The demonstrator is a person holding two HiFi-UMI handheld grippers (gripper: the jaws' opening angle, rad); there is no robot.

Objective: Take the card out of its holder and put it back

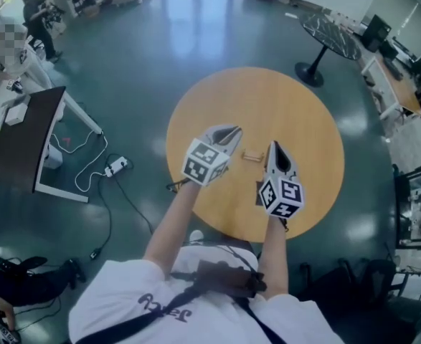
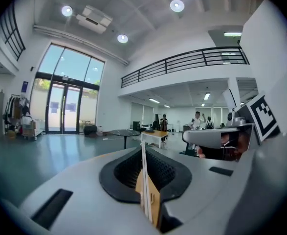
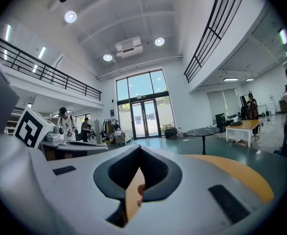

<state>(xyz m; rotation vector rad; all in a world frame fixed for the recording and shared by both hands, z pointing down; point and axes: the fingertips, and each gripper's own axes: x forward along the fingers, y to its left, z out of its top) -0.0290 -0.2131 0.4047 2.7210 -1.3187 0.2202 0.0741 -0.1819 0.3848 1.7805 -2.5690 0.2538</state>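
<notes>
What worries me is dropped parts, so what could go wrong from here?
1. The left hand-held gripper has its jaws shut on the card, which stands edge-on between them. The card could slip out or bend.
2. The holder lies small and loose on the round table, with nothing steadying it. Pushing the card back in may just slide it away.
</notes>
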